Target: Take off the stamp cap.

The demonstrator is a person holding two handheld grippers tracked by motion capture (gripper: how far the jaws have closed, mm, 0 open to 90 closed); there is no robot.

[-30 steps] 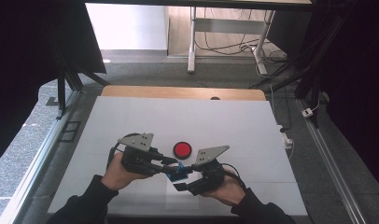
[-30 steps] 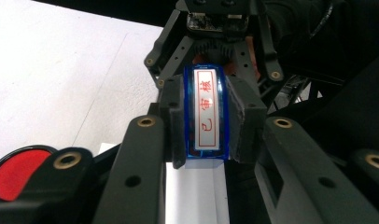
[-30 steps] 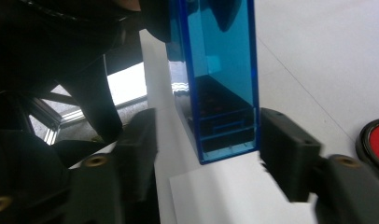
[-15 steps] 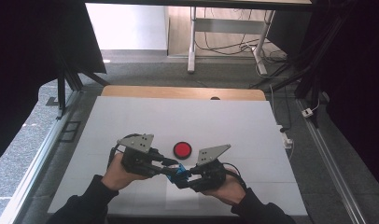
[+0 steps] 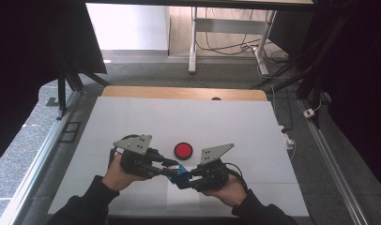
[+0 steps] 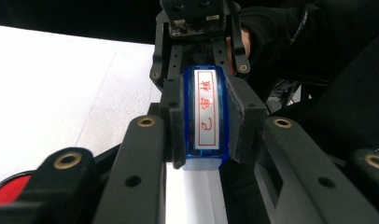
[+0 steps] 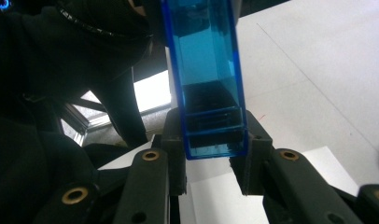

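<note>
Blue transparent box [image 5: 178, 174] hangs just above the worktop [image 5: 132, 122], near its front edge and just in front of the red disc [image 5: 183, 150], held from both ends. Largest is the white worktop, one single sheet with a wooden strip [image 5: 184, 93] along its far edge; wide bare room stretches behind the red disc and out to both sides of it, while the front edge lies close under the person's forearms. Next come two hand-held grippers, one per hand. The left hand-held gripper [image 5: 169, 167] is clenched on the box's end left of the disc, its pads [image 6: 174, 126] pressing the two long sides beside a white label with red characters [image 6: 206, 109]. The right hand-held gripper [image 5: 186, 180] has just been closing and now grasps the other end, with its pads [image 7: 254, 140] against the blue walls. One red disc lies flat on the sheet, apart from both grippers. One box, smallest, bridges the gap between them.
</note>
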